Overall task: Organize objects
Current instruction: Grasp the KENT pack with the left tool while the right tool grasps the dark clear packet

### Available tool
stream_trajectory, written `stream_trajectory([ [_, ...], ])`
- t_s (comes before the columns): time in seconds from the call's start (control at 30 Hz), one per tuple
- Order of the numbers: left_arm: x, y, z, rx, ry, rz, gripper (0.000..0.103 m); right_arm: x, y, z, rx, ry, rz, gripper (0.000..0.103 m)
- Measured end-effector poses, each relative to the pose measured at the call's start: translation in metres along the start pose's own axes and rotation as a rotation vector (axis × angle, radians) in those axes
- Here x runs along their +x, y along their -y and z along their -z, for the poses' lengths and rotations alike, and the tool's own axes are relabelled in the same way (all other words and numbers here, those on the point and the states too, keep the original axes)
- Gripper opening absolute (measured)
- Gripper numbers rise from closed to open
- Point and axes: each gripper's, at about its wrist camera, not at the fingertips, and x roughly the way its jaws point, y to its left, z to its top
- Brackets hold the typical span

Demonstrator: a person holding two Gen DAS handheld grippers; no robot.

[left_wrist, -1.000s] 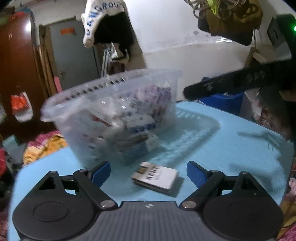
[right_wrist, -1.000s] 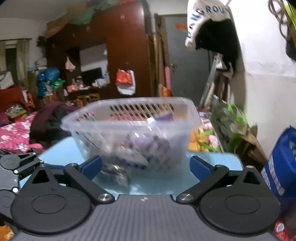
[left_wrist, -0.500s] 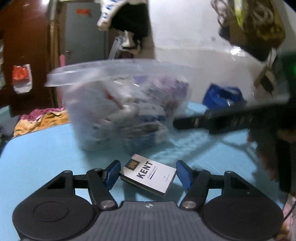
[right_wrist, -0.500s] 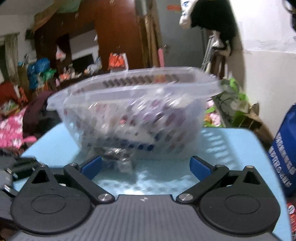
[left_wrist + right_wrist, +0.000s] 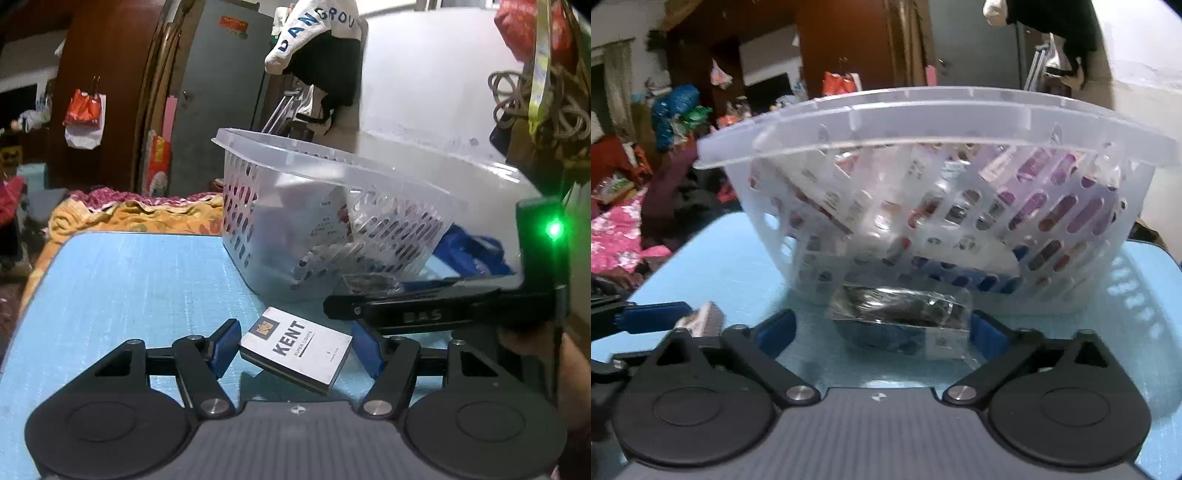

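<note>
Low in your left wrist view, your left gripper (image 5: 297, 349) has its blue pads (image 5: 223, 347) pressed against both sides of the white KENT pack (image 5: 299, 349), which sits tilted, its lower corner raised off the blue table (image 5: 129, 280). Above it, centre frame, stands the clear perforated basket (image 5: 325, 221), holding packets. From the right edge your other gripper (image 5: 424, 314) reaches in as a black bar, its tip just above the pack, a green light at upper right.
</note>
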Motion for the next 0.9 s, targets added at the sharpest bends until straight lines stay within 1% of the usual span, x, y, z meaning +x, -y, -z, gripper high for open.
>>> stream_trajectory([
  [0.03, 0.003, -0.001, -0.001, -0.007, 0.003, 0.008, 0.069, -0.002, 0.001, 0.001, -0.001, 0.002, 0.019, 0.084],
  [0.07, 0.002, -0.001, -0.001, -0.011, 0.009, 0.009, 0.069, -0.005, 0.002, 0.002, -0.002, 0.010, 0.029, 0.080],
  [0.23, 0.001, -0.003, -0.002, -0.015, 0.018, 0.012, 0.069, -0.020, 0.008, 0.010, -0.008, 0.048, 0.056, 0.080],
  [0.4, 0.001, -0.006, -0.001, -0.035, 0.017, 0.017, 0.069, -0.035, 0.015, 0.019, -0.005, 0.070, 0.057, 0.080],
  [0.63, 0.000, -0.010, 0.000, -0.047, 0.030, 0.027, 0.069, -0.042, 0.013, 0.019, -0.019, 0.103, 0.041, 0.080],
  [0.67, -0.001, -0.011, 0.000, -0.050, 0.034, 0.029, 0.069, -0.044, 0.013, 0.019, -0.023, 0.118, 0.030, 0.080],
  [0.73, -0.003, -0.012, 0.000, -0.056, 0.047, 0.036, 0.069, -0.052, 0.013, 0.020, -0.030, 0.175, -0.011, 0.080],
  [0.9, -0.009, -0.015, 0.002, -0.068, 0.085, 0.059, 0.069, -0.079, 0.014, 0.032, -0.050, 0.341, -0.078, 0.080],
])
